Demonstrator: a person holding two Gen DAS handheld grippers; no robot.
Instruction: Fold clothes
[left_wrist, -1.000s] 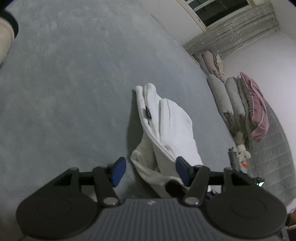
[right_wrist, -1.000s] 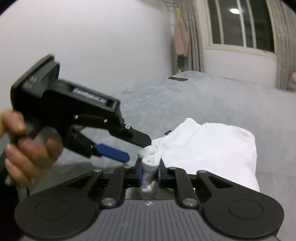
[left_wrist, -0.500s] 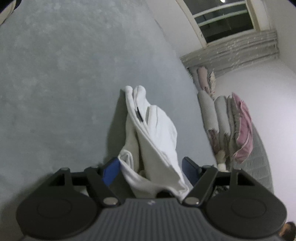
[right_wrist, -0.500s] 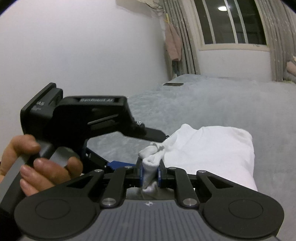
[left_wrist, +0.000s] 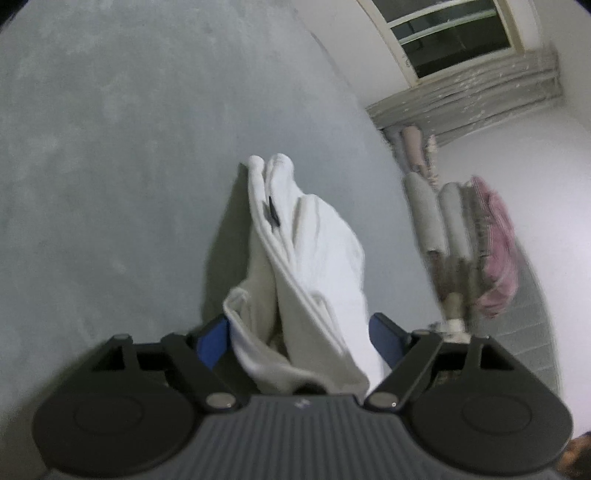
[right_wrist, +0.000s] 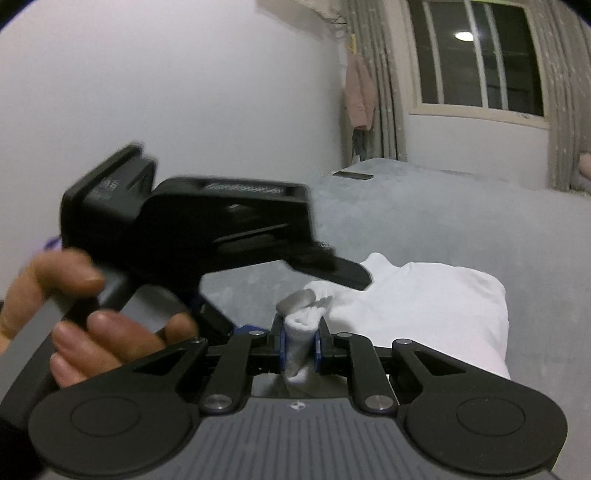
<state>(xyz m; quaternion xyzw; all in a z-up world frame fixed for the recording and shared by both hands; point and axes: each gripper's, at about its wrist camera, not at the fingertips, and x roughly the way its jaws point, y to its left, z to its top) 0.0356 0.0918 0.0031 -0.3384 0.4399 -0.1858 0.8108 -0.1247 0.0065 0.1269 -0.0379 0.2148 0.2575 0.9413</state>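
A white garment (left_wrist: 314, 258) hangs bunched above the grey bed cover (left_wrist: 110, 166), its folds reaching down between my left gripper's fingers. The left gripper (left_wrist: 299, 338) is open, with blue pads on both sides of the cloth's near end. In the right wrist view my right gripper (right_wrist: 299, 345) is shut on a bunched corner of the white garment (right_wrist: 424, 306), which spreads out to the right over the bed. The left gripper's black body (right_wrist: 207, 229), held by a hand (right_wrist: 85, 325), hovers just above and left of that pinched corner, one finger over the cloth.
The grey bed cover (right_wrist: 461, 221) fills most of both views. Rolled grey and pink bedding (left_wrist: 469, 236) lies stacked along the wall at the right. A window (right_wrist: 476, 59) with curtains stands behind, and a dark flat object (right_wrist: 352, 175) lies on the far bed.
My left gripper has moved forward over the garment, so the cloth now lies between its open fingers. In the right view it has risen and swung closer. The right gripper's grip is unchanged.
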